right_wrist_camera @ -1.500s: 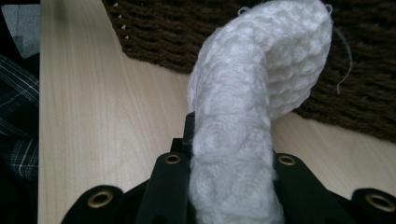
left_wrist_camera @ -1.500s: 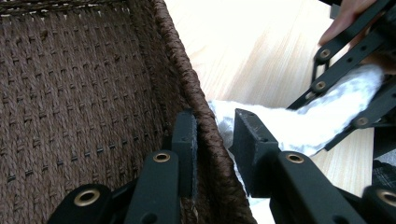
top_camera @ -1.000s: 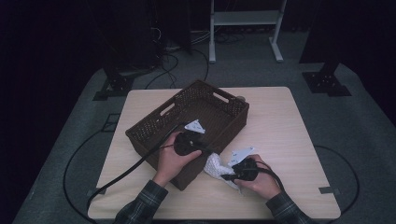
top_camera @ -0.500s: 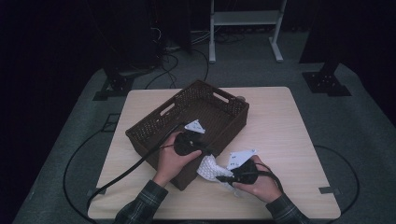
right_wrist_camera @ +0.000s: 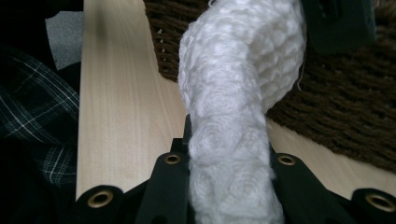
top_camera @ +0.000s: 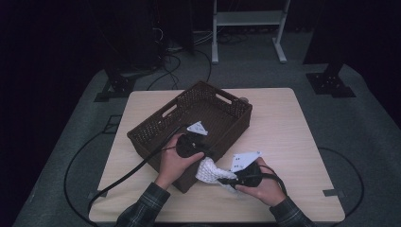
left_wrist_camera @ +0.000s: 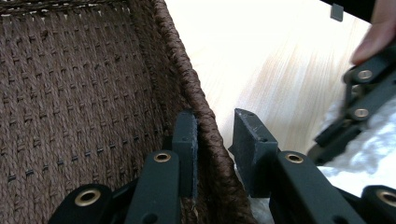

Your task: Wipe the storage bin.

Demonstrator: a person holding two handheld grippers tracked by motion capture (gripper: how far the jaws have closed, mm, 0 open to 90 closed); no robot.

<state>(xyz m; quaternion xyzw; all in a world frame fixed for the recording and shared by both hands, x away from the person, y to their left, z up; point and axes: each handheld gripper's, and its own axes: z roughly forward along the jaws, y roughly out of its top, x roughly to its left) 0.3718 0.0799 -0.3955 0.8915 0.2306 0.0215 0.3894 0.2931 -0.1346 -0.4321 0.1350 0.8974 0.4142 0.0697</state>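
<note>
Your left tongs (left_wrist_camera: 212, 154) straddle the near wall of the wicker basket (top_camera: 156, 137), clamped on it. Your right tongs (right_wrist_camera: 229, 154) are clamped on the white knitted cloth (top_camera: 210, 171), by the surface's near edge (light, limp, drapes readily); grip a bunched fold, not loose yarn.

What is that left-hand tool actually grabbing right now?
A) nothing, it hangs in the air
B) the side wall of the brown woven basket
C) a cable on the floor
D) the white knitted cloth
B: in the left gripper view the left tool has one jaw inside and one outside the wall of the brown woven basket, straddling its rim, while the white knitted cloth sits in the right tool.
</note>
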